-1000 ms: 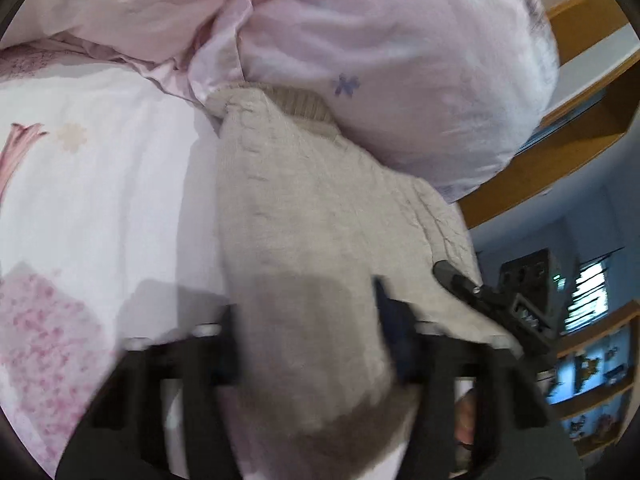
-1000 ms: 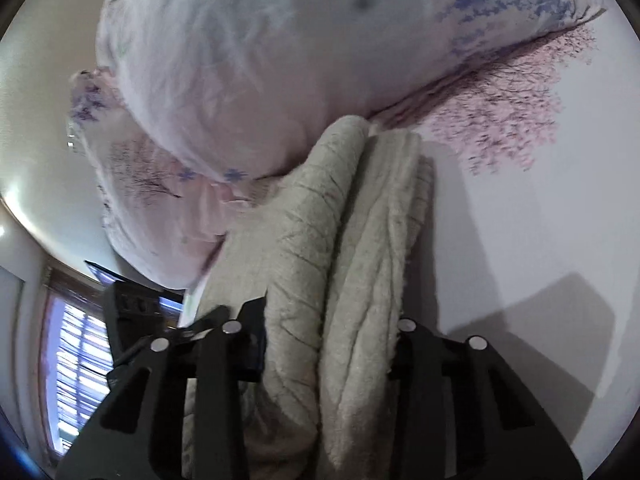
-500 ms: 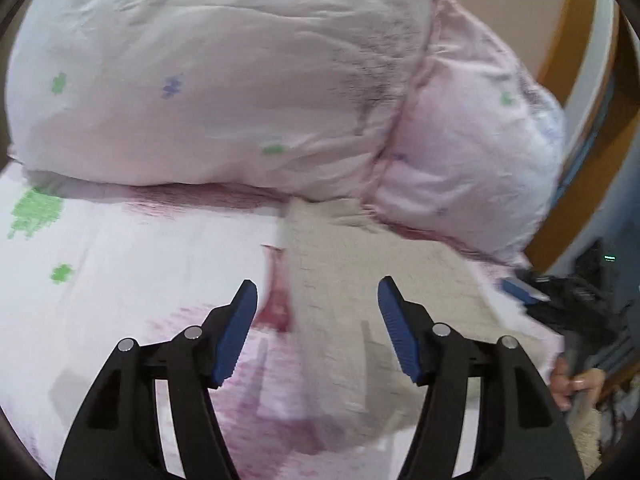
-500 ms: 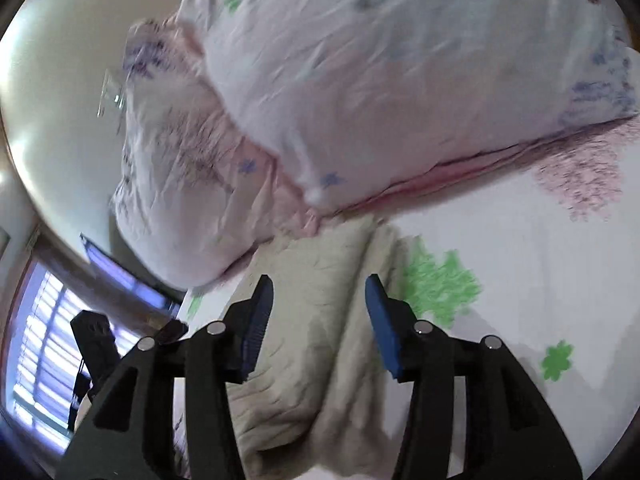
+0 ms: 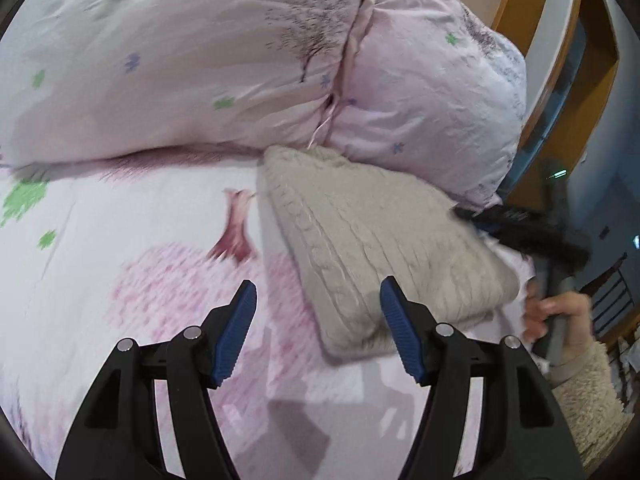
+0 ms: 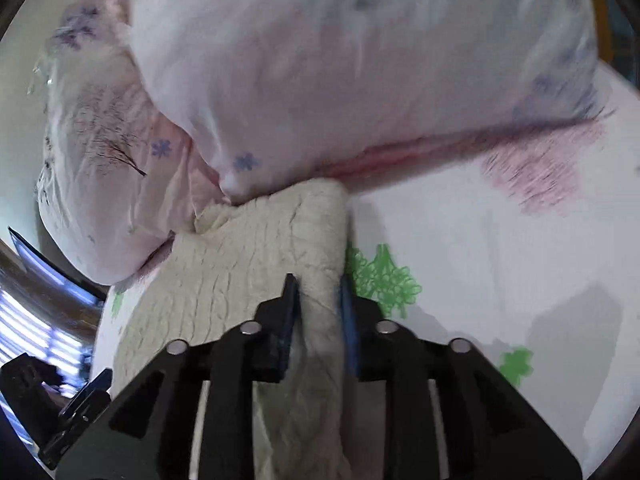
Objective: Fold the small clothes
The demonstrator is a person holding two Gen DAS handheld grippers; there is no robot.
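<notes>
A folded beige cable-knit sweater (image 5: 372,236) lies on the flowered bedsheet (image 5: 120,240), its far end against the pillows. My left gripper (image 5: 318,300) is open and empty, just in front of the sweater's near left corner. My right gripper (image 6: 316,296) is shut on the sweater's edge (image 6: 260,268). In the left wrist view the right gripper (image 5: 532,236) shows at the sweater's right side, with the hand holding it.
Two large pink-and-white pillows (image 5: 180,52) (image 5: 432,100) are stacked along the back of the bed. A wooden headboard and shelf (image 5: 568,40) stand at the right. A window with blinds (image 6: 24,332) is at the far left of the right wrist view.
My left gripper let go of the sweater and drew back, now open. My right gripper opened, then closed again on the sweater's edge. The sweater now lies flat against the pillows.
</notes>
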